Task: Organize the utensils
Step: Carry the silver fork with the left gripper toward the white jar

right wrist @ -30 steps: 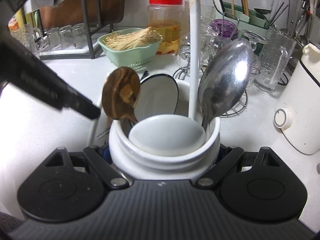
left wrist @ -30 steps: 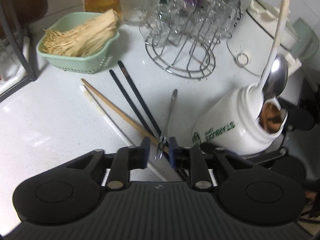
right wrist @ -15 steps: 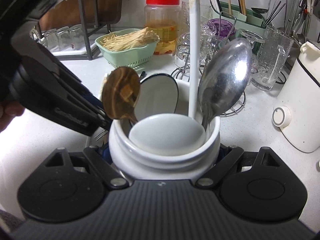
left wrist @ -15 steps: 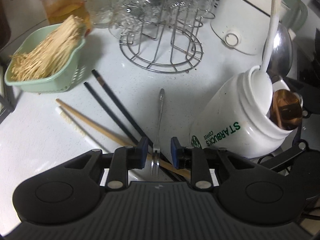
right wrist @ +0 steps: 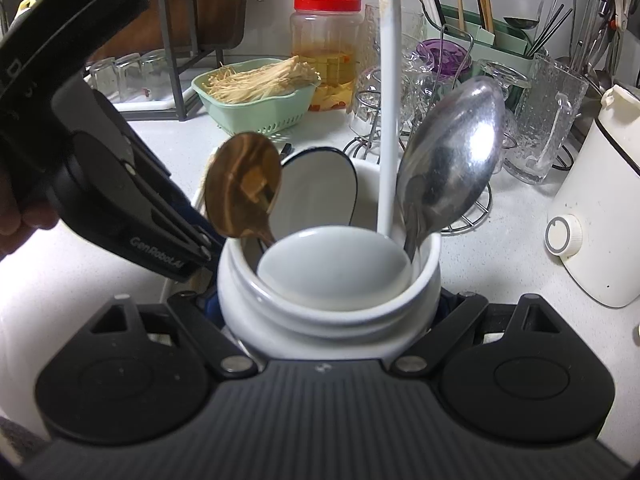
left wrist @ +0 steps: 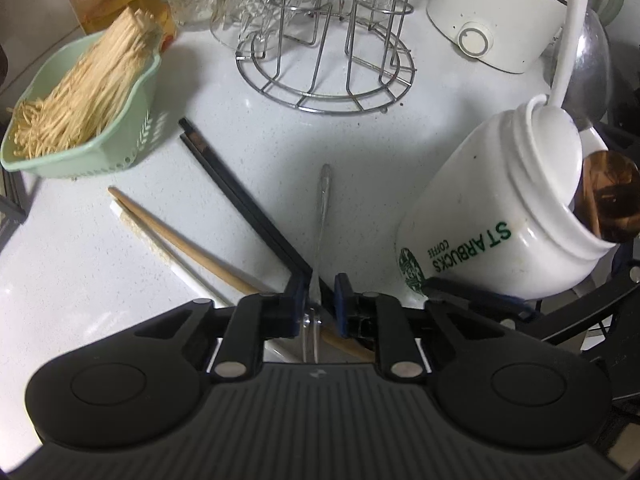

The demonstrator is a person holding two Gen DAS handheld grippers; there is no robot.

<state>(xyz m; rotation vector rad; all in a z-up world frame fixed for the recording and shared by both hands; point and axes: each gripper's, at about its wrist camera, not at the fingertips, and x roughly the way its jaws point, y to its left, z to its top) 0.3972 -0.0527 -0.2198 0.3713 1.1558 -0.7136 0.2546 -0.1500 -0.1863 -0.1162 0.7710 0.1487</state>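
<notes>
Left tool (left wrist: 319,294) closing around small fork (left wrist: 322,216) on counter, right tool (right wrist: 330,312) clamped on white jar (right wrist: 328,316).

The white jar (right wrist: 328,304) sits clamped between the right gripper's (right wrist: 329,312) jaws, holding a metal spoon (right wrist: 452,164), a wooden spoon (right wrist: 242,184) and a white ladle (right wrist: 390,100).

White, green and black across the counter

We see a white jar (left wrist: 500,208) with green lettering and a green round logo, a pale green basket (left wrist: 120,128) (pierced with small slots along its wall) filled with cream-yellow strands (left wrist: 80,96), two black chopsticks (left wrist: 240,196), one tan wooden chopstick (left wrist: 172,232) and a silver fork (left wrist: 323,200) on a white speckled counter (left wrist: 80,300); a clear container (right wrist: 326,48) wears a red lid, and a coppery brown spoon (right wrist: 242,184) stands beside a shiny silver spoon (right wrist: 452,160).
</notes>
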